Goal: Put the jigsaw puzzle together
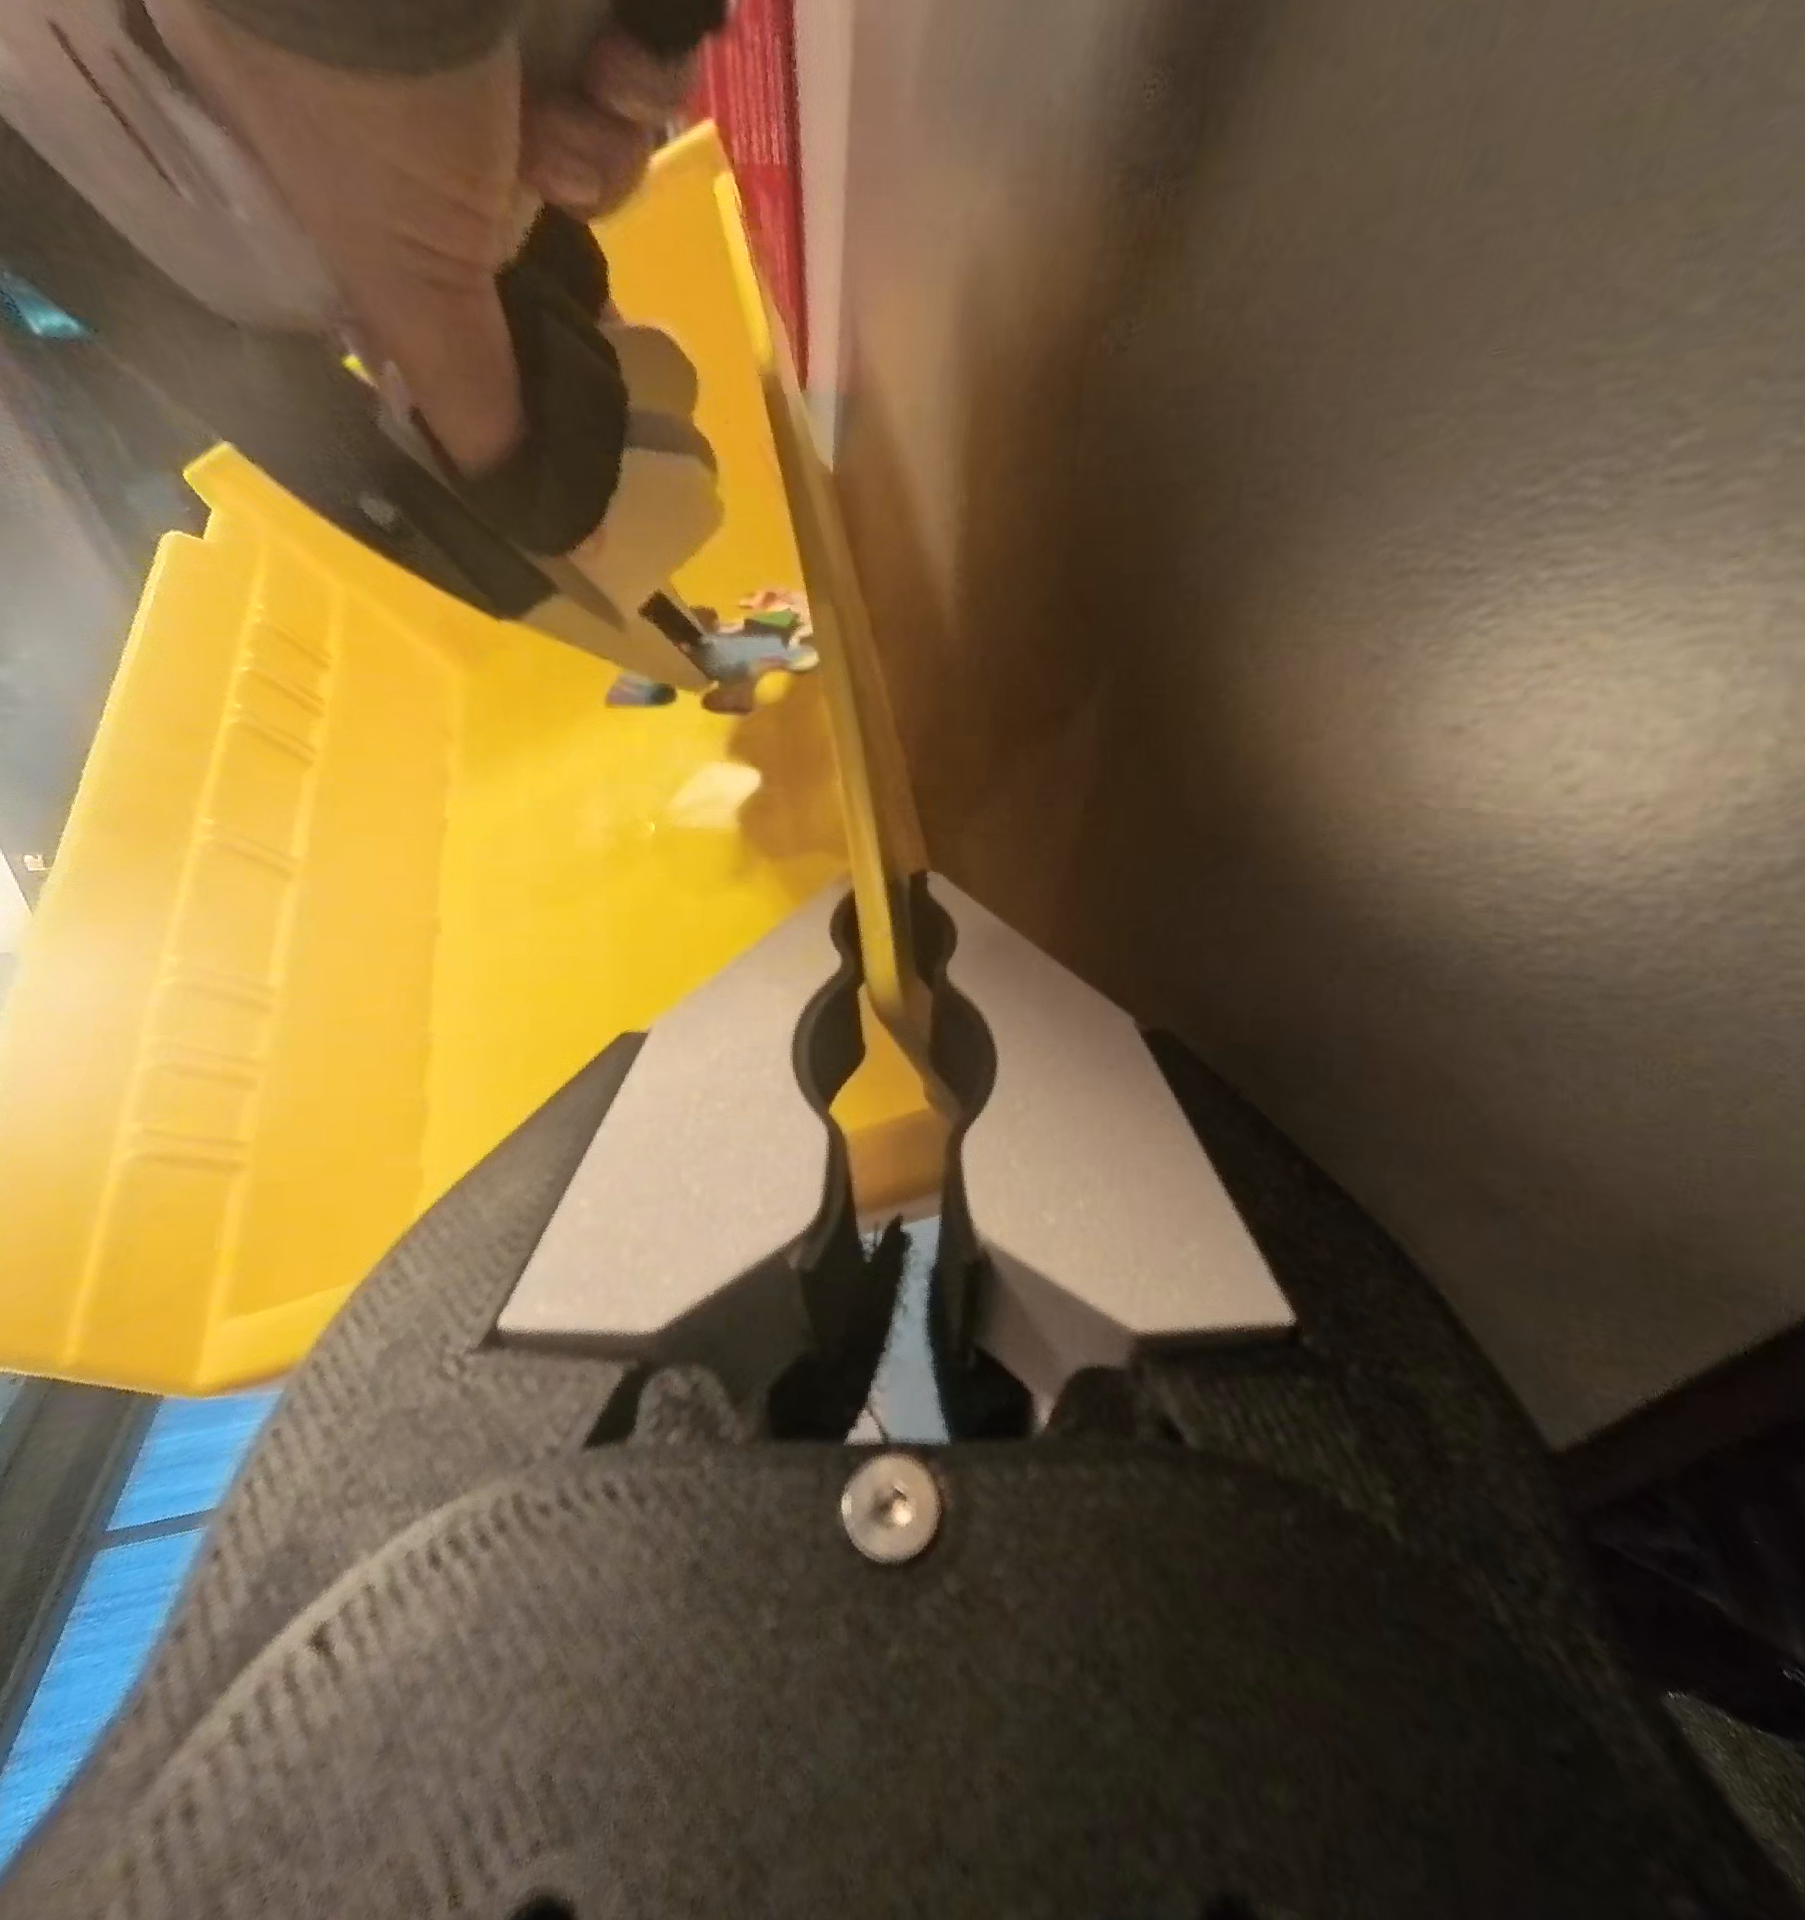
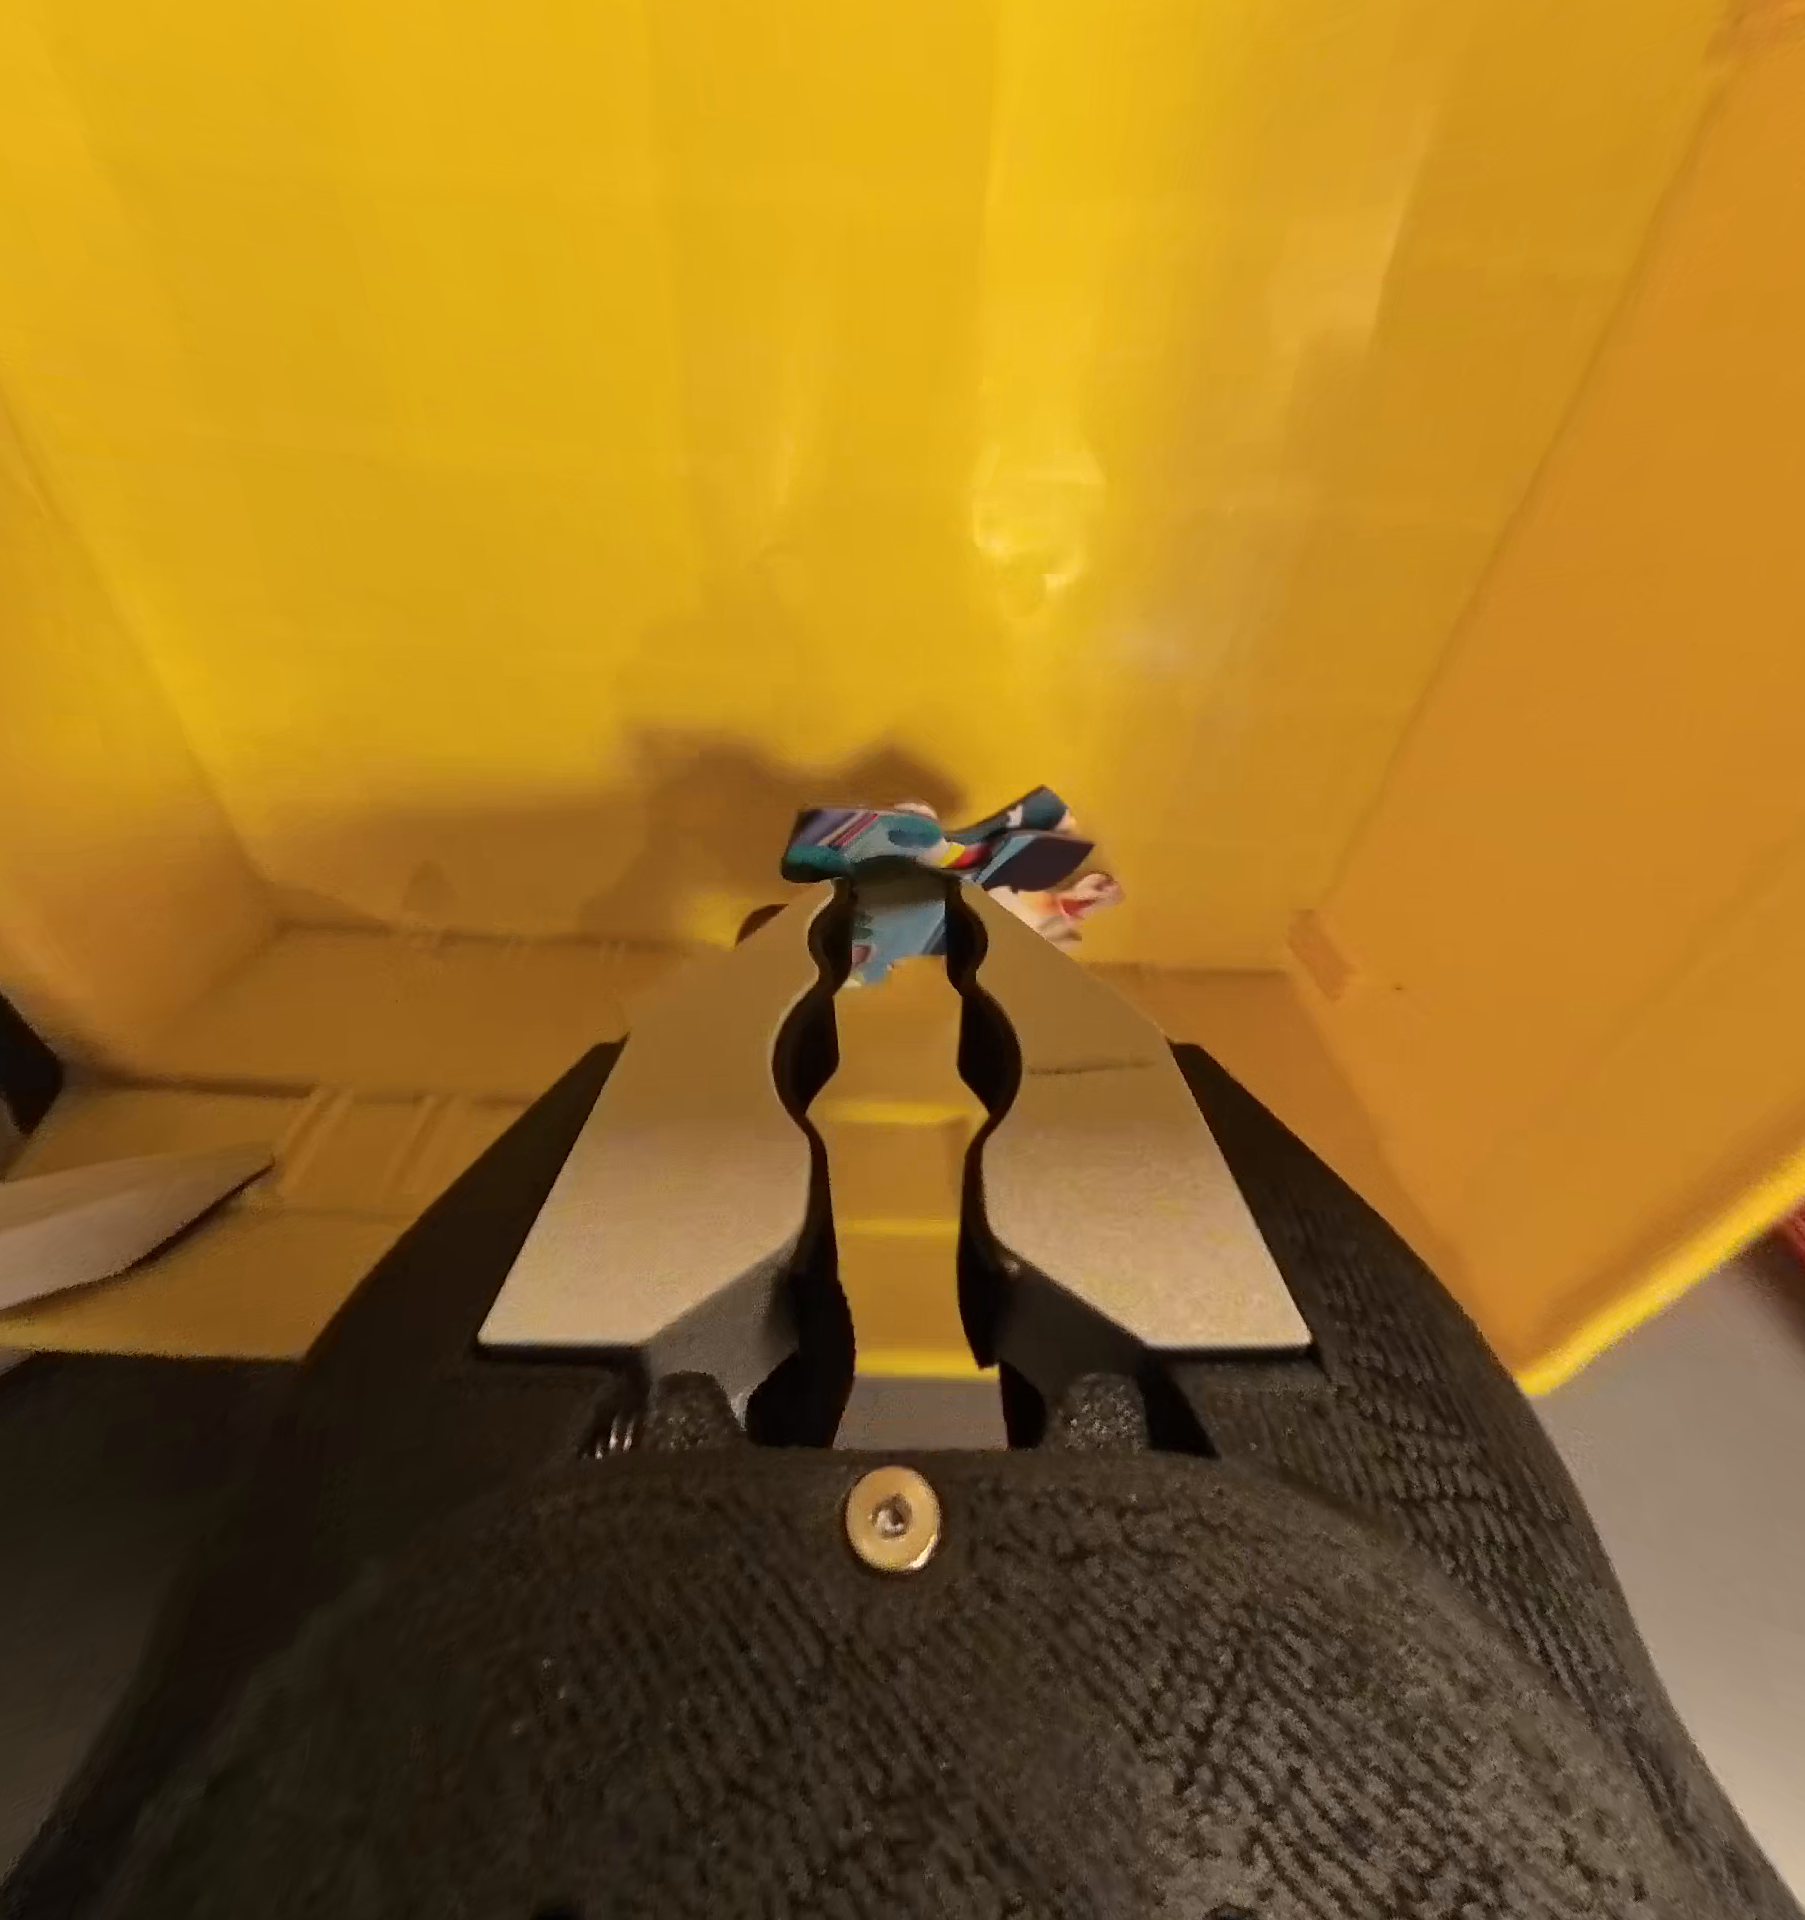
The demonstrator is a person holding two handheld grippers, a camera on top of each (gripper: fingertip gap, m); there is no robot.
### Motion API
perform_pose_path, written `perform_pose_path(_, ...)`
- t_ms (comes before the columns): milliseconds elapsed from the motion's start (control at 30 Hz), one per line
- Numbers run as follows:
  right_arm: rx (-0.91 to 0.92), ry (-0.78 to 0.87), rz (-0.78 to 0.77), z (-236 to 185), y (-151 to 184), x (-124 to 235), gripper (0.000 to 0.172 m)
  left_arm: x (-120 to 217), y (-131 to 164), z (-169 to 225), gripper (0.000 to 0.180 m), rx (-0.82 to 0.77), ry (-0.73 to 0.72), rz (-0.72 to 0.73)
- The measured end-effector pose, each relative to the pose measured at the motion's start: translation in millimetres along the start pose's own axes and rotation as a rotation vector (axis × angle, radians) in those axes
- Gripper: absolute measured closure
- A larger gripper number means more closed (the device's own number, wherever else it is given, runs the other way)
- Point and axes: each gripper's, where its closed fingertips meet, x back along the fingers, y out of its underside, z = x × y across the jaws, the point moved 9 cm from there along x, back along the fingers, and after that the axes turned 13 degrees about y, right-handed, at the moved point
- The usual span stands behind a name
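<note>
Yellow bin (image 1: 378,935) tipped; colourful puzzle pieces (image 2: 939,862) inside, bunched.

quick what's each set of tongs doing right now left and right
Left tongs: closed on the yellow bin's wall.
Right tongs: closed on a colourful puzzle piece inside the bin.

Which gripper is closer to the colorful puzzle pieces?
Right. The right gripper pinches the puzzle pieces; the left gripper clamps the yellow bin's wall, off to their side.

L gripper (image 1: 893,961) clamps the near end of the bin (image 1: 285,935) side wall. R gripper (image 2: 890,914) reaches inside the bin, closed on a puzzle piece (image 2: 903,935); more pieces (image 2: 1043,862) just behind it, w/ bin's right wall nearby.
</note>
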Motion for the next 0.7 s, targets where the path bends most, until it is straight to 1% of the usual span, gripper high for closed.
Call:
perform_pose_path(100, -0.019, 0.067, -0.047, 12.9, 12.1, 12.3, 0.155, 0.2, 0.4, -0.5, 0.177, 0.004, 0.001, 0.002)
perform_pose_path(167, -0.081, 0.046, -0.067, 18.8, 21.2, 17.8, 0.150, 0.1, 0.3, 0.0, 0.177, -0.002, 0.000, 0.002)
perform_pose_path(300, -0.108, 0.052, -0.134, 26.8, 34.2, 15.5, 0.147, -0.4, 0.9, 1.5, 0.177, -0.017, -0.005, 0.001)
perform_pose_path(400, -0.097, 0.040, -0.128, 25.8, 32.6, 11.8, 0.142, -0.2, 1.2, 0.8, 0.177, -0.018, -0.004, 0.001)
perform_pose_path(467, -0.007, 0.043, -0.103, 22.4, 28.5, 9.0, 0.135, -0.2, 1.3, 0.8, 0.177, -0.021, -0.003, 0.001)
perform_pose_path(567, 0.219, 0.049, -0.063, 14.8, 22.6, 5.8, 0.125, -0.4, 2.6, 0.7, 0.176, -0.032, 0.002, -0.002)
perform_pose_path(700, 0.547, 0.003, 0.010, 4.3, 14.5, 3.7, 0.114, -1.1, 4.7, 0.9, 0.176, -0.046, 0.003, -0.003)
